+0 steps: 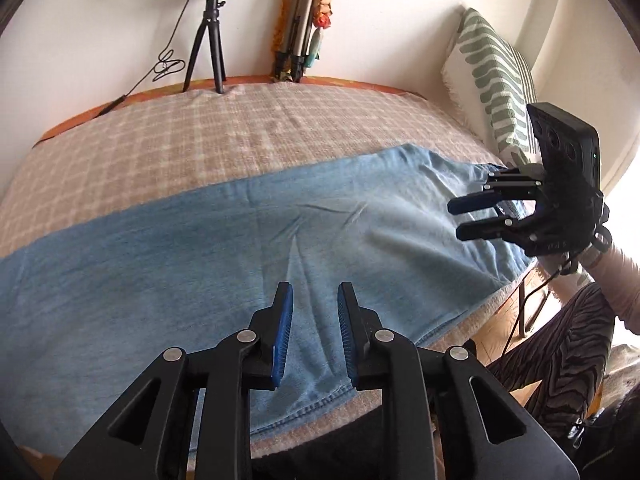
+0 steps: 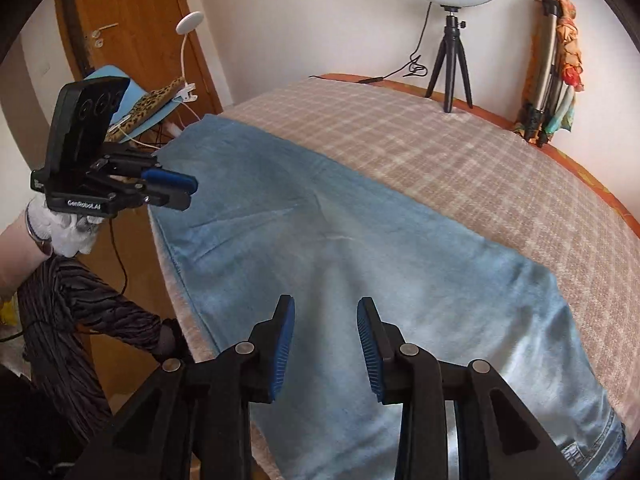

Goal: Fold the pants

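Light blue jeans [image 1: 192, 248] lie flat along the near side of a bed, their legs laid one on the other. In the left wrist view my left gripper [image 1: 315, 292] hovers over the near hem edge, jaws slightly apart and holding nothing. My right gripper [image 1: 456, 219] hangs at the far right over the jeans' end, its blue pads apart and free. In the right wrist view the jeans [image 2: 340, 232] stretch away from my right gripper [image 2: 325, 304], which is open above the cloth. My left gripper [image 2: 191, 193], held by a white-gloved hand [image 2: 68, 232], floats over the far corner.
A beige checked blanket [image 1: 180, 136] covers the bed. A ring light on a small tripod [image 2: 450, 60] stands at the wall side, beside a folded tripod with a scarf [image 2: 556, 64]. A leaf-pattern pillow [image 1: 496, 80] leans at the right end. A wooden door [image 2: 132, 20] stands beyond the bed's left end.
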Demonstrator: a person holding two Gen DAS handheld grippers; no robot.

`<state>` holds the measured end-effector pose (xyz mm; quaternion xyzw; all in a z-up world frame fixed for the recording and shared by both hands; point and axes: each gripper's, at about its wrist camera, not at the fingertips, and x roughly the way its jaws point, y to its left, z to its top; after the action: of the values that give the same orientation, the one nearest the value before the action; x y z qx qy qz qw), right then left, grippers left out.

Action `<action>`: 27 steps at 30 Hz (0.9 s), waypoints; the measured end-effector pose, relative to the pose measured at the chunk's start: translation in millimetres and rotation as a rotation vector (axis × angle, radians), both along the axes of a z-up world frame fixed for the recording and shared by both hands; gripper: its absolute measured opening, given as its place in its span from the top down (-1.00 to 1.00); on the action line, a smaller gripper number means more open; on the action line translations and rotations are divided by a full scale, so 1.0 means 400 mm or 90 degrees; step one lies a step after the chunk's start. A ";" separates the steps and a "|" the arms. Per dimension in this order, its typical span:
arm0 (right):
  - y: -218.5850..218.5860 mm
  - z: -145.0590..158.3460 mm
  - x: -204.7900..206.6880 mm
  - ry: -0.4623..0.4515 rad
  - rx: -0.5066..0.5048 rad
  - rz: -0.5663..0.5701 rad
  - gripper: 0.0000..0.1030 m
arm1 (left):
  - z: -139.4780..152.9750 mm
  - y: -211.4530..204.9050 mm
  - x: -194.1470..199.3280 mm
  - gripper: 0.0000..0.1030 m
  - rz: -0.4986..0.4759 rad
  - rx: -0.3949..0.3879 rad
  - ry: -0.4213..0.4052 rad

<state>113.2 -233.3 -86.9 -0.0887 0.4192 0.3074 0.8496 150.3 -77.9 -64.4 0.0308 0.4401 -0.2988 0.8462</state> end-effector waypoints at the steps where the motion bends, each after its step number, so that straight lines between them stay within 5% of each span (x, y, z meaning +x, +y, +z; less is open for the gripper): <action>1: 0.042 -0.013 -0.017 0.005 -0.007 0.033 0.31 | 0.003 0.010 0.007 0.59 0.010 -0.013 0.001; 8: 0.233 -0.129 -0.065 0.021 -0.104 0.168 0.30 | 0.006 0.083 0.032 0.59 0.073 -0.057 0.006; 11: 0.243 -0.135 -0.066 0.011 -0.116 0.173 0.32 | -0.005 0.126 0.037 0.59 0.102 -0.066 0.014; 18: 0.236 -0.132 -0.055 0.010 -0.110 0.159 0.94 | -0.006 0.163 0.057 0.59 0.124 -0.070 0.017; 24: 0.239 -0.110 -0.102 0.029 -0.090 0.223 0.99 | -0.015 0.161 0.056 0.59 0.118 -0.073 0.025; 27: 0.236 -0.113 -0.087 0.026 -0.105 0.186 0.94 | -0.044 0.148 0.054 0.59 0.107 -0.050 0.044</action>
<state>78.2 -138.9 -132.2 -0.2117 0.4427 0.3939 0.7772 171.8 -18.9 -81.9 -0.0499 0.4580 -0.2451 0.8530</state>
